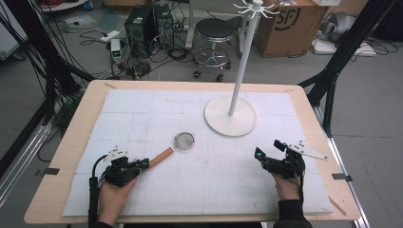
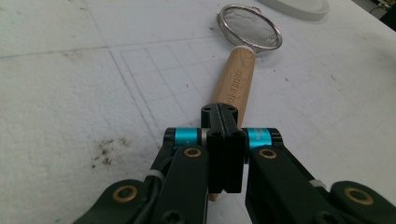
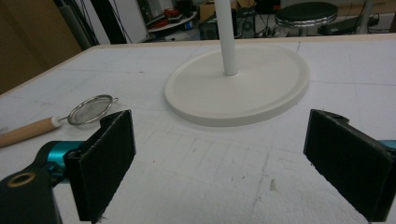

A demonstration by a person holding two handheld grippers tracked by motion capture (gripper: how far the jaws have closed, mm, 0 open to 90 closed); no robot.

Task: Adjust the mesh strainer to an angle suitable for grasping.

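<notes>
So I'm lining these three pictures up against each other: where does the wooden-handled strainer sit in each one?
High view: the strainer lies left of centre, its handle running down-left to the left gripper.
Left gripper view: top centre, the strainer has its handle passing under the shut jaws.
Right gripper view: far left, the strainer lies beyond the left jaw.
Shared landmark: the round white stand base.
</notes>
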